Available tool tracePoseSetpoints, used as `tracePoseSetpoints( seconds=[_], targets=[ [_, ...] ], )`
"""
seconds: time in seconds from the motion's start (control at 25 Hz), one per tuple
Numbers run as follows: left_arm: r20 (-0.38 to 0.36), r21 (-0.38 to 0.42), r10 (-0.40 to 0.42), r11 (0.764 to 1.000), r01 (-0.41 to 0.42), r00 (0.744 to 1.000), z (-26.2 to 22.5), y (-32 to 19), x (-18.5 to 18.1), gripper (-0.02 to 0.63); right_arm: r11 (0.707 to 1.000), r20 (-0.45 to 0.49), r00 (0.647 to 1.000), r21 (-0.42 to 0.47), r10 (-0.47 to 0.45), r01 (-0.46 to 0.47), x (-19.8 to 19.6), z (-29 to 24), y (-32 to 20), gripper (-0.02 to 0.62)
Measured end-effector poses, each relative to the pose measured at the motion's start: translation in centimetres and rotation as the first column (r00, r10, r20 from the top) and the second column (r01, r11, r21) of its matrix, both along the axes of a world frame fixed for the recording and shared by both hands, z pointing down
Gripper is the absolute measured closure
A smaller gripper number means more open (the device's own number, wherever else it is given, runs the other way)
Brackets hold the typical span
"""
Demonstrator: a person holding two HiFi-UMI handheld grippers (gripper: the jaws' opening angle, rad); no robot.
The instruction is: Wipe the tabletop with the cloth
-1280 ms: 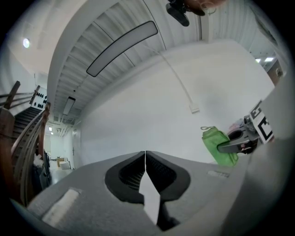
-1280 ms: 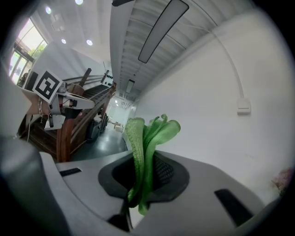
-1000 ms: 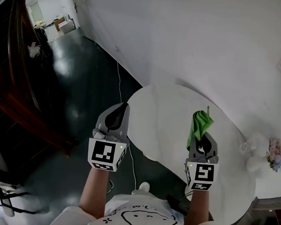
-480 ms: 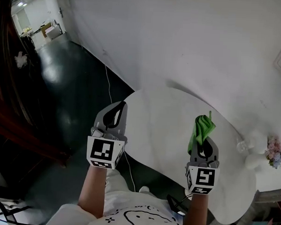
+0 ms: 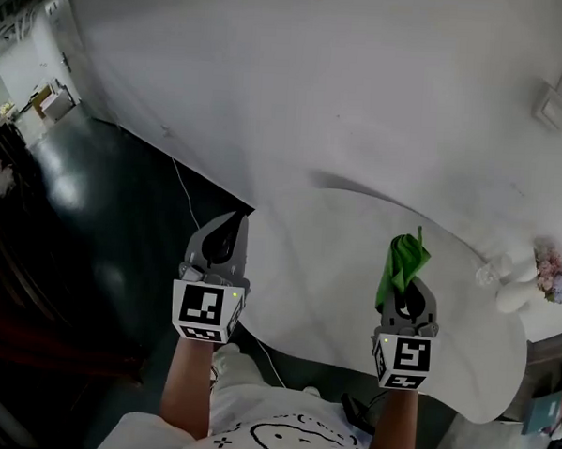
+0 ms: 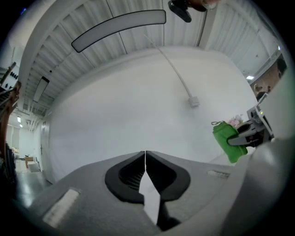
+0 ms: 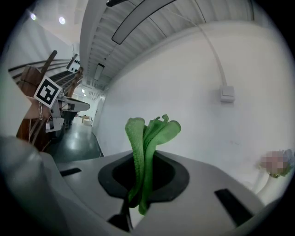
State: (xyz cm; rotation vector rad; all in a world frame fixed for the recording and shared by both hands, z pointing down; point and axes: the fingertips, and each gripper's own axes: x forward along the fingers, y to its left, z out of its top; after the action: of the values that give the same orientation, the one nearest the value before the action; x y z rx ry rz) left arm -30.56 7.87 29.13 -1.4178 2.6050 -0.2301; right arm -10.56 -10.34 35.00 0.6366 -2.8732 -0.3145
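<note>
A folded green cloth (image 5: 403, 263) sticks up from my right gripper (image 5: 402, 291), whose jaws are shut on it above the white round tabletop (image 5: 335, 269). In the right gripper view the green cloth (image 7: 147, 152) stands upright, pinched between the jaws. My left gripper (image 5: 226, 230) hovers over the table's left edge; the left gripper view shows its jaws closed together with nothing in them (image 6: 145, 159). That view also catches the green cloth (image 6: 228, 140) at the far right.
A white vase with pale flowers (image 5: 532, 279) stands at the table's right end. A white wall (image 5: 316, 89) rises behind the table, with a wall socket (image 5: 555, 104). A white cable (image 5: 193, 200) runs over the dark floor (image 5: 93, 218) at left.
The view has tilted up toward the wall and the table has slid slightly right in view. Both grippers keep their pose; the cloth stays gripped.
</note>
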Motion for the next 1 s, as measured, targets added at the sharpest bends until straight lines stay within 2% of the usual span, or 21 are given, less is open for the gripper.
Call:
tracePoseSetpoints(
  seconds=[0.32, 0.52, 0.64, 0.8, 1.0],
  targets=[
    [-0.004, 0.006, 0.16, 0.987, -0.16, 0.987, 0.5, -0.8, -9.5, 0.586, 0.99, 0.01, 0.99, -0.032, 0.138, -0.138, -7.9, 0.6, 2.6, 0.551],
    [-0.034, -0.031, 0.3, 0.953, -0.301, 0.953, 2.2, -0.3, -14.1, 0.586, 0.971, 0.005, 0.974, -0.083, 0.226, -0.225, -13.9, 2.0, 5.4, 0.551],
    [-0.052, -0.058, 0.359, 0.931, -0.361, 0.932, 3.1, 0.3, -16.5, 0.586, 0.955, 0.0, 0.965, -0.146, 0.261, -0.258, -17.5, 2.9, 6.9, 0.551],
    [-0.068, -0.058, 0.395, 0.915, -0.399, 0.916, 4.1, 1.2, -19.2, 0.586, 0.948, 0.014, 0.972, -0.226, 0.235, -0.226, -22.5, 4.1, 8.5, 0.551],
    [-0.1, -0.062, 0.405, 0.909, -0.412, 0.909, 5.8, 2.8, -22.2, 0.586, 0.943, -0.004, 0.985, -0.289, 0.172, -0.166, -29.2, 6.3, 10.0, 0.551]
  ],
)
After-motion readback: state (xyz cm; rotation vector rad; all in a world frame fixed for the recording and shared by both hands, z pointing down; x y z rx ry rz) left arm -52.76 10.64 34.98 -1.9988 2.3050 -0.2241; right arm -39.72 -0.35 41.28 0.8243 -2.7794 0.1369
